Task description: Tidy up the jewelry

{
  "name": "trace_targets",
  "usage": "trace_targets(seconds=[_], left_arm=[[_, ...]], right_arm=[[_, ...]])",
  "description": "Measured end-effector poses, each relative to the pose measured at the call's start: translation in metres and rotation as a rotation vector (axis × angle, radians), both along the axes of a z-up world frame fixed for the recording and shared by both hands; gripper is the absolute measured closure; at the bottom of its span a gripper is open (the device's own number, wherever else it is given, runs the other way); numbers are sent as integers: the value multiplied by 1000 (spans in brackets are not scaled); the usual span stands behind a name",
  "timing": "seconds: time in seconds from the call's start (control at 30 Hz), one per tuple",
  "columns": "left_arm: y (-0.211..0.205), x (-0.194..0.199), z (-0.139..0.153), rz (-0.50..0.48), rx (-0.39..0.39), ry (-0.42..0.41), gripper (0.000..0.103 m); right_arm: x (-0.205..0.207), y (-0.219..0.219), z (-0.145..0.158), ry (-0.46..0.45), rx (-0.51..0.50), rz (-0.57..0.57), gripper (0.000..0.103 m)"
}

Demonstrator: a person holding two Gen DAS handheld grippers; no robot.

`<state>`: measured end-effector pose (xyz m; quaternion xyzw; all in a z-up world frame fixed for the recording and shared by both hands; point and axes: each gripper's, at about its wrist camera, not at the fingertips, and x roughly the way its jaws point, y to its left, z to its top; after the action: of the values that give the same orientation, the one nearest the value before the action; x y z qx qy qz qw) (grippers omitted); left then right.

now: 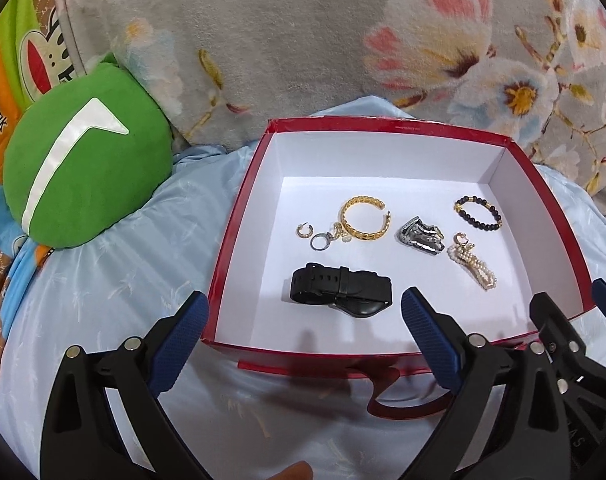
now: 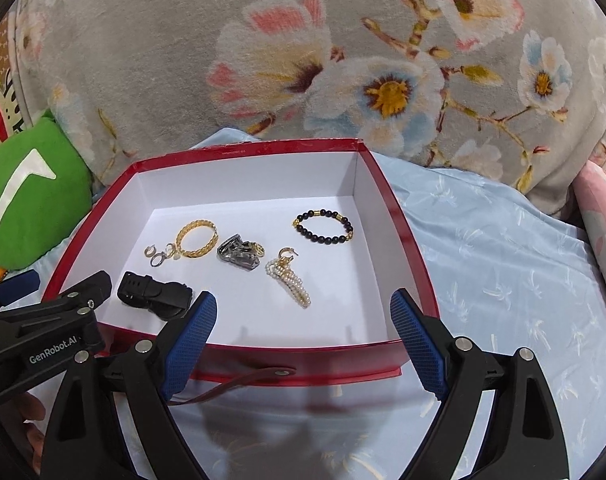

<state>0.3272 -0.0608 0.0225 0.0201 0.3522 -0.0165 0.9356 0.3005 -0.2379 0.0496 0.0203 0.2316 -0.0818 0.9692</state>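
Observation:
A red box (image 1: 231,216) (image 2: 407,240) with a white inside holds the jewelry. In it lie a gold chain bangle (image 1: 363,218) (image 2: 196,237), small earrings and a ring (image 1: 321,236) (image 2: 159,254), a silver watch band (image 1: 421,236) (image 2: 241,256), a black bead bracelet (image 1: 478,212) (image 2: 323,226), a pearl piece (image 1: 473,266) (image 2: 289,282) and a black watch (image 1: 341,290) (image 2: 155,294). My left gripper (image 1: 305,338) is open and empty at the box's near edge. My right gripper (image 2: 303,338) is open and empty there too.
The box sits on a light blue sheet (image 2: 503,264). A green cushion (image 1: 83,168) (image 2: 27,196) lies to the left. A grey floral blanket (image 1: 303,32) rises behind. A pink pillow (image 2: 603,224) is at the far right. A red strap (image 2: 231,384) hangs at the box front.

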Motion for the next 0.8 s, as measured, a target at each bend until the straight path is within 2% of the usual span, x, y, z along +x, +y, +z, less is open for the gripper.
trace_targets(seconds=[0.2, 0.8], left_arm=[[-2, -3, 0, 9, 48, -8, 8], [-4, -8, 1, 28, 63, 3, 9]], right_arm=[[1, 7, -1, 3, -9, 2, 16], [-1, 5, 0, 7, -5, -4, 16]])
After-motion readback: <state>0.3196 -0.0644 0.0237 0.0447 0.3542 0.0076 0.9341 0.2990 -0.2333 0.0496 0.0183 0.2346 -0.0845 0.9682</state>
